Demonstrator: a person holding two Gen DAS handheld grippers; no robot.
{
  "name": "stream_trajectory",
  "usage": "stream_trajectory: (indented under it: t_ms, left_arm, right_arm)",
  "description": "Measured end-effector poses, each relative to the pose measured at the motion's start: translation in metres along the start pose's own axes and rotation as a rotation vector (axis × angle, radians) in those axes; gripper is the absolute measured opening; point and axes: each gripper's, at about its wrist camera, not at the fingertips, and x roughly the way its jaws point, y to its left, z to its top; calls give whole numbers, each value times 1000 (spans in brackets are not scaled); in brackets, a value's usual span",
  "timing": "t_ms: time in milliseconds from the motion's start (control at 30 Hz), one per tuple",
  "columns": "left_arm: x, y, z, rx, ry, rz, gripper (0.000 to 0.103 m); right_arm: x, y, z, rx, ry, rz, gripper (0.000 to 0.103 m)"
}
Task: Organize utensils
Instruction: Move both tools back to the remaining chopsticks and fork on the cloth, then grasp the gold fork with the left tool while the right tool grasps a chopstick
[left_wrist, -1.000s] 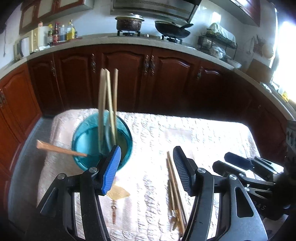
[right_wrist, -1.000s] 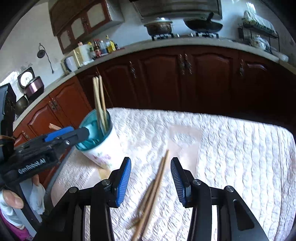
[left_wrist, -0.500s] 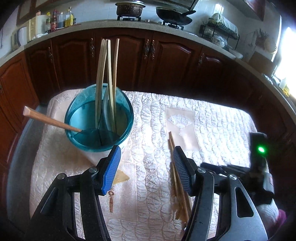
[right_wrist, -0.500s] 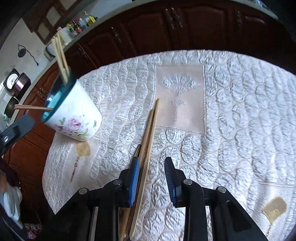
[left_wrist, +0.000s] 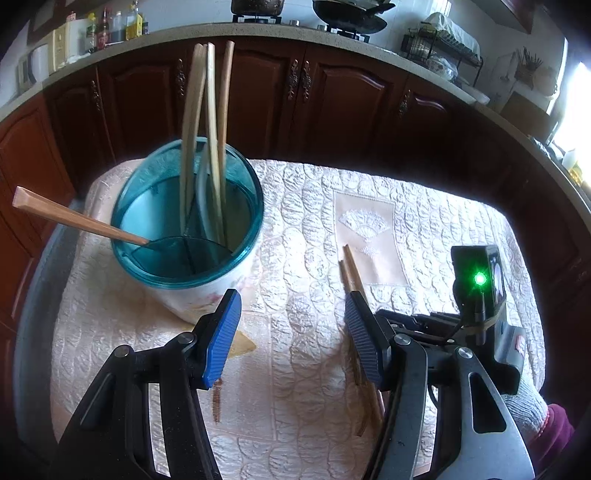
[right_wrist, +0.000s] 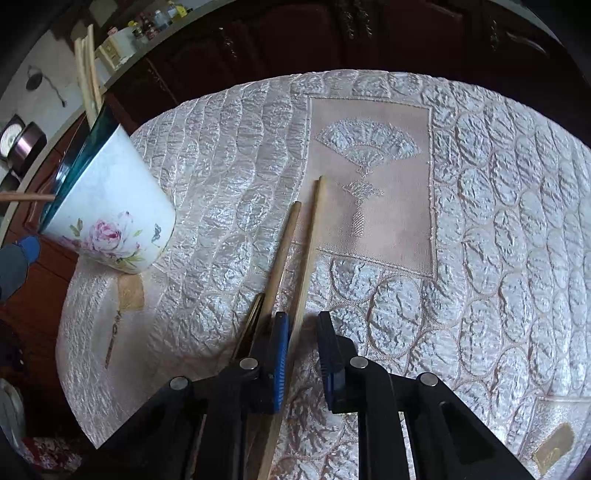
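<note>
A white flowered utensil cup (left_wrist: 207, 291) (right_wrist: 110, 206) with a teal divided insert holds three upright wooden chopsticks (left_wrist: 207, 140) and a leaning wooden handle (left_wrist: 77, 218). Loose chopsticks (right_wrist: 310, 243) (left_wrist: 351, 266) lie on the quilted table cover. My right gripper (right_wrist: 301, 332) is low over them, jaws narrowed around one pale chopstick, with a gap still showing on its right side. My left gripper (left_wrist: 291, 321) is open and empty, just in front of the cup. The right gripper's body (left_wrist: 476, 295) shows in the left wrist view.
The table has a quilted cream cover (right_wrist: 480, 221) with a fan-embroidered panel (right_wrist: 369, 177). Dark wooden kitchen cabinets (left_wrist: 332, 96) stand behind, with a counter carrying pots, bottles and a dish rack.
My right gripper dropped down to the loose chopsticks and its jaws narrowed around one. My left gripper rose and tilted to look down on the cup, staying open.
</note>
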Motion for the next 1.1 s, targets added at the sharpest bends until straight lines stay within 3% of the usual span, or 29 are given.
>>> stream_trajectory:
  t_ms: [267, 533, 733, 900, 1100]
  left_arm:
    - [7, -4, -7, 21, 29, 2, 59]
    - [33, -13, -22, 33, 136, -78, 57]
    - [57, -24, -35, 69, 229, -119, 47]
    - [78, -37, -45, 131, 290, -106, 30]
    - [96, -45, -53, 140, 343, -126, 24]
  right_arm:
    - [-11, -27, -12, 33, -11, -78, 9]
    - [-35, -58, -21, 154, -35, -9, 9]
    - [-50, -58, -31, 147, -40, 7, 9]
    - [-65, -60, -43, 154, -43, 20, 9]
    - [-75, -59, -43, 146, -48, 32, 10]
